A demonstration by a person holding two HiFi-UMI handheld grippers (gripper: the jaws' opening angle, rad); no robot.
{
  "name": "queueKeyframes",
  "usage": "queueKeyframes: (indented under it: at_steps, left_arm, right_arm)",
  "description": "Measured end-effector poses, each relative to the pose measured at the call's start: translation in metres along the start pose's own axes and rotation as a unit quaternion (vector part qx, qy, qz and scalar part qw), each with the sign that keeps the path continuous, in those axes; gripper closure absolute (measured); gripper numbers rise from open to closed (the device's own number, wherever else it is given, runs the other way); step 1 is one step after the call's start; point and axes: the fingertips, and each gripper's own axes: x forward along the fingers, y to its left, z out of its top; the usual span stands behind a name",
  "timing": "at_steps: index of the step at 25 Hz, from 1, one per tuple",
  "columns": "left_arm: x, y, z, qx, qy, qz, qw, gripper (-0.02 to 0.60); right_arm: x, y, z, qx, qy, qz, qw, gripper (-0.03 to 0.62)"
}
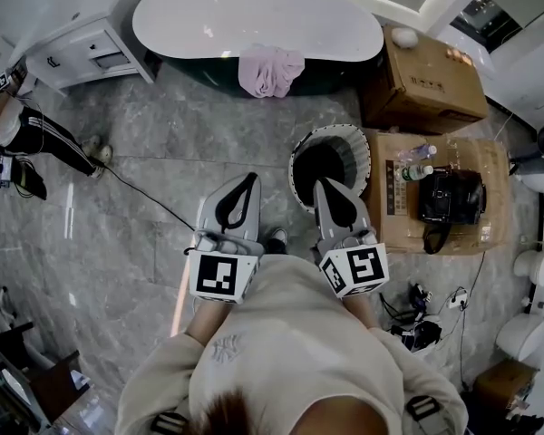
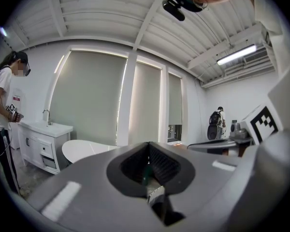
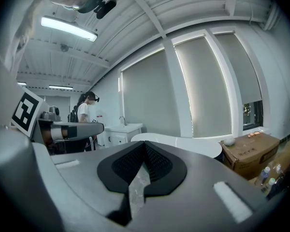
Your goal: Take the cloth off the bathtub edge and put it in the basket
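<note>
Since the cloth [image 1: 270,71] lies on the bathtub edge [image 1: 219,54] with left tongs [image 1: 250,178] and right tongs [image 1: 322,184] closed and empty, I must first approach, then open one.

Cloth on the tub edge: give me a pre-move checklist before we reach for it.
1. Cloth in place, draped over the bathtub edge: ok.
2. Tools open for the grasp: not ok. Left tool and right tool are both shut, with nothing between the jaws.
3. Basket upright on the floor, mouth up, by the right tool: ok.
4. Basket empty: cannot tell, the inside is dark.
5. Floor between tools and cloth: ok. Cable lies off to the left.
6. Bystander away from the cloth, at far left: ok.
</note>
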Motion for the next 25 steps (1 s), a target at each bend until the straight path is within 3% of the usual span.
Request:
queueKeyframes:
  at_steps: [7, 13, 25]
  left_arm:
    - [0.017, 0.038, 0.001, -0.014, 0.006, -0.001, 0.9999, 0.532]
    - [0.037, 0.081, 0.004, -0.003, 0.009, -0.013, 0.9999, 0.532]
    - [0.05, 0.129, 0.008, -0.026, 0.01, -0.031, 0.9991, 0.532]
  right_arm:
    - [0.039, 0.005, -0.006, 0.003, 0.017, -0.009, 1.0, 0.594]
    - [0.079, 0.018, 0.003, 0.004, 0.025, -0.012, 1.0, 0.594]
    - [0.122, 0.028, -0.006, 0.011, 0.039, -0.056, 0.998, 0.594]
